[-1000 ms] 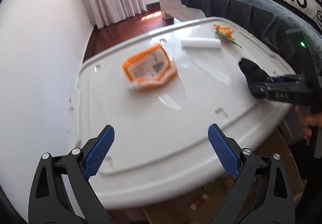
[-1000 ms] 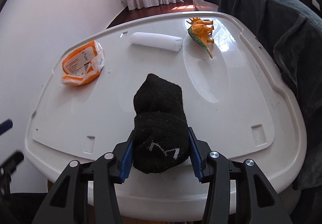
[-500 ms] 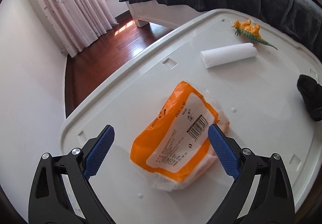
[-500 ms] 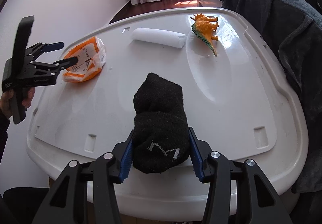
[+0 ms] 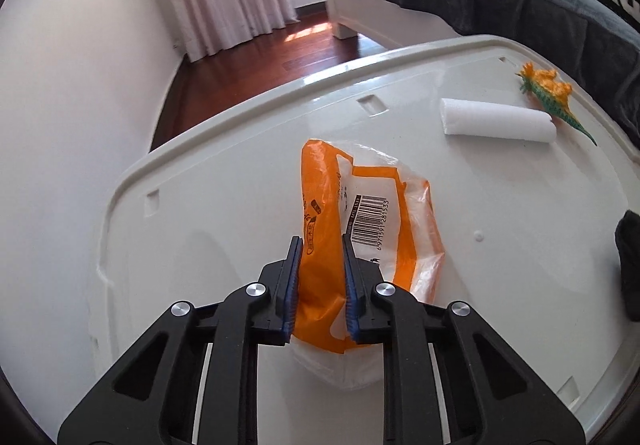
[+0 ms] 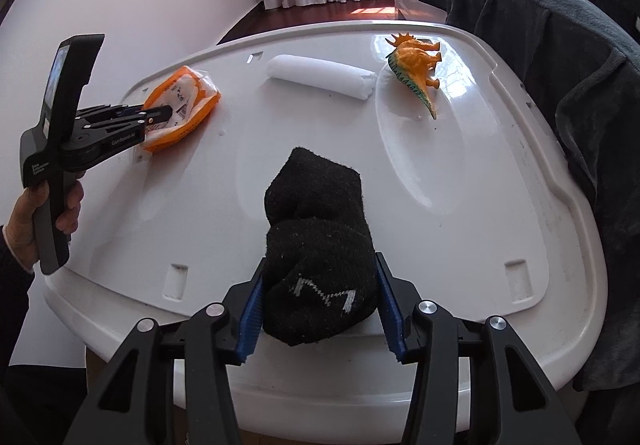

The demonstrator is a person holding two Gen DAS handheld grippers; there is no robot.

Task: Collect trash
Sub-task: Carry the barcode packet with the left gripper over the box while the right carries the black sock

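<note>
On the white plastic lid (image 5: 208, 213), seen from the left wrist, the left gripper (image 5: 320, 245) tilts steeply down; its jaws have just been closing and now pinch the near end of an orange and clear wrapper (image 5: 368, 213). The wrapper lies crumpled with its long axis running from the jaws away toward the far rim, barcode side up. To the far right lie a white foam roll (image 5: 498, 121) and, just beyond it, a toy dinosaur (image 5: 550, 91). A black sock (image 5: 630, 253) shows at the right edge.

From the right wrist, the right gripper (image 6: 320, 285) points down over the lid's near edge (image 6: 560, 325), its jaws clamped on the sock (image 6: 320, 245), whose length runs straight away from the pads. At the left, a hand (image 6: 24, 213) grips the left gripper's handle, its tip (image 6: 158, 116) nipping the wrapper (image 6: 188, 101) near the lid's far left corner.
</note>
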